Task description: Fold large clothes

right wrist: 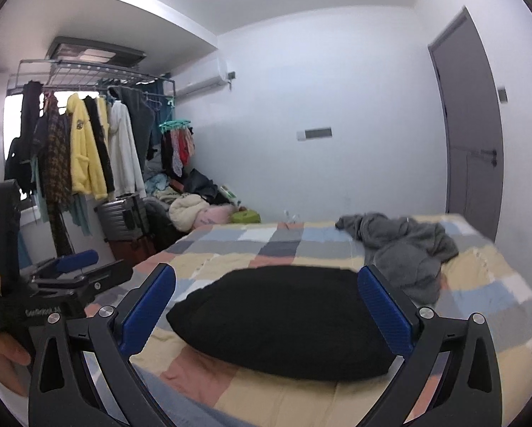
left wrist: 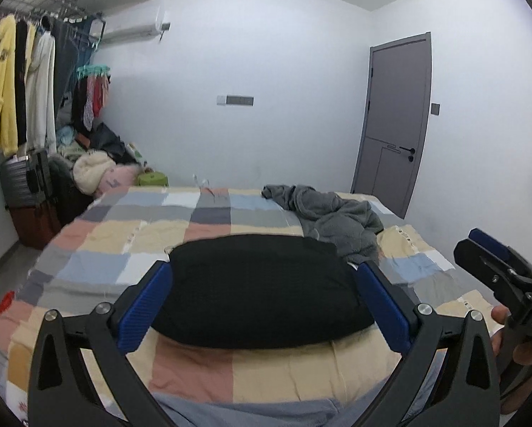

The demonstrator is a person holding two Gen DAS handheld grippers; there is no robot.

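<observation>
Small bedroom: checkered bedspread (left wrist: 123, 235) covers the bed, gray door (left wrist: 397, 121) on the far wall, packed clothes rack (right wrist: 88, 142) on the left. The folded black garment (left wrist: 262, 291) lies near the bed's front edge, a crumpled gray garment (left wrist: 337, 217) behind it. Left gripper (left wrist: 262, 306) and right gripper (right wrist: 266, 309) are both spread wide, holding nothing.

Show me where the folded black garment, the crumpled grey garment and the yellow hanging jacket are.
folded black garment (left wrist: 262, 291), left wrist view, middle of its top face.
crumpled grey garment (right wrist: 404, 245), right wrist view, middle of the heap.
yellow hanging jacket (right wrist: 83, 153), right wrist view, its chest.
</observation>
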